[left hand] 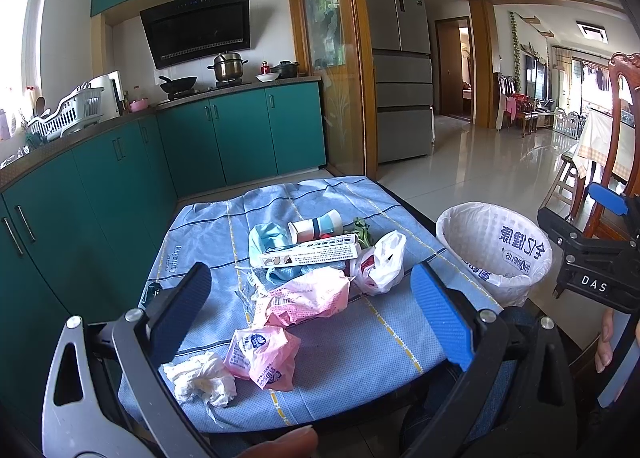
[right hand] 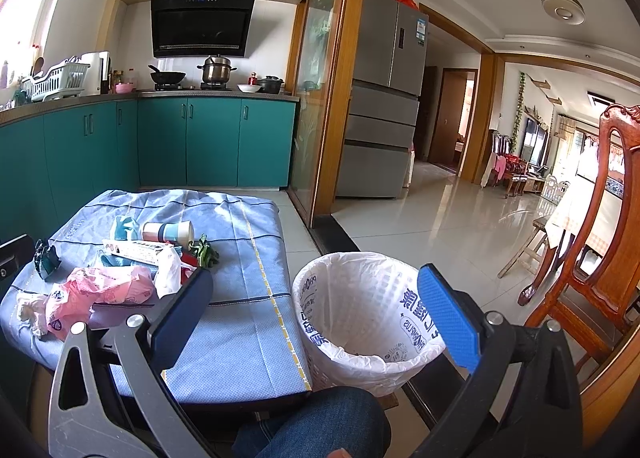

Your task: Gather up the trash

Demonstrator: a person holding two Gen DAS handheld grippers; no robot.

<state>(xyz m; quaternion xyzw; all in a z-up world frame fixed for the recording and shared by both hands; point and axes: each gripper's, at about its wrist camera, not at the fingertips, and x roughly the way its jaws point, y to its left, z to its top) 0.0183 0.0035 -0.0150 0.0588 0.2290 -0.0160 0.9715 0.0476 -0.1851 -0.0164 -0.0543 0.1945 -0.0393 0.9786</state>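
Trash collection at an early stage. The left tongs point(left hand: 316, 314) are held wide apart above the near edge of the tabletop point(left hand: 352, 354), with nothing gripped; the right tongs point(right hand: 316, 318) are likewise spread wide and empty, poised over the gap between tabletop and lined waste bin point(right hand: 320, 298). All visible litter is seen lying on the blue cloth: a crumpled white tissue point(left hand: 202, 378), two pink wrappers point(left hand: 264, 356) point(left hand: 308, 296), a white plastic bag point(left hand: 380, 264), a long carton point(left hand: 310, 254), a tipped paper cup point(left hand: 316, 227) and some green scraps point(left hand: 362, 230). The bin stands on the floor just beside the tabletop's right side; only a little debris at its bottom can be made out. Nearly every item is judged still to be collected.
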